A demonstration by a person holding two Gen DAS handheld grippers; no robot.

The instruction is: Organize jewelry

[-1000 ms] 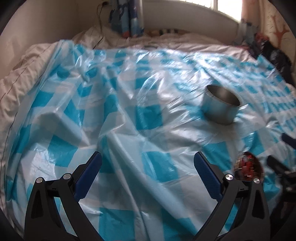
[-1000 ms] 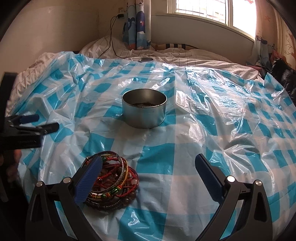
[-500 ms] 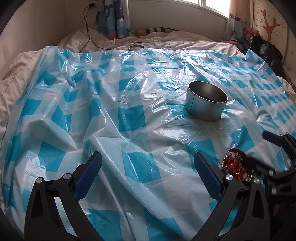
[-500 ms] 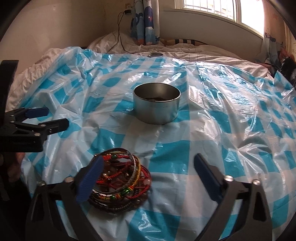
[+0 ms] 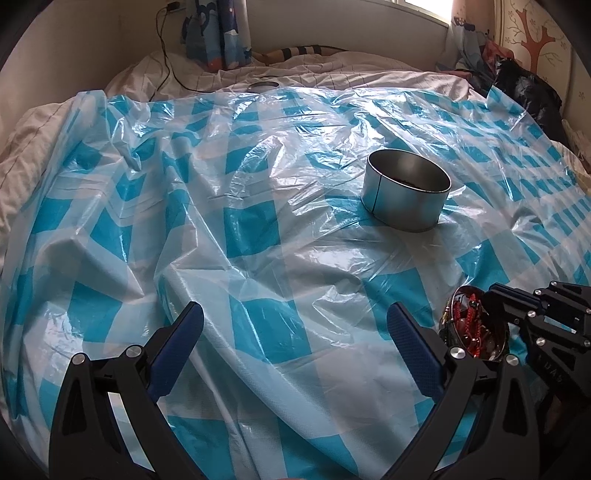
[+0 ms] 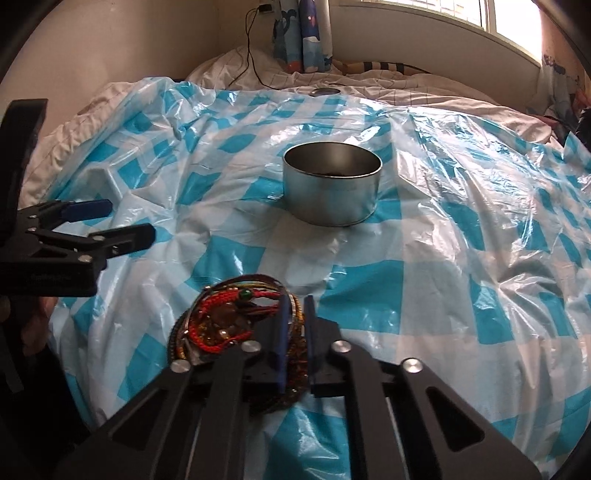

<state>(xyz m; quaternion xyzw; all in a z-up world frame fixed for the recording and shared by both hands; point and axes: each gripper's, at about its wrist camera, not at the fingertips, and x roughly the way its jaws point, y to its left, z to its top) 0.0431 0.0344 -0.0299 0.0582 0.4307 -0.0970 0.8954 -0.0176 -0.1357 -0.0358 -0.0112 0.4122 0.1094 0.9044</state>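
Note:
A stack of bracelets (image 6: 229, 317), red cord, beads and metal bangles, lies on the blue-and-white checked plastic sheet (image 6: 424, 258). My right gripper (image 6: 295, 310) is shut on the right rim of the stack. In the left wrist view the bracelets (image 5: 472, 328) show at the lower right with the right gripper (image 5: 495, 299) on them. A round metal tin (image 6: 332, 192) stands open behind them, something dark inside; it also shows in the left wrist view (image 5: 404, 194). My left gripper (image 5: 295, 325) is open and empty over the sheet, left of the bracelets.
The sheet covers a rumpled bed with white bedding (image 5: 332, 70). A small round metal lid (image 6: 325, 91) lies at the sheet's far edge. A black cable (image 5: 166, 48) and a patterned curtain (image 5: 218, 33) are at the back. Dark bags (image 5: 528, 92) sit at right.
My right gripper was open beside the bracelets; it has closed on the stack's right rim. The left gripper stayed open and shifted its view slightly.

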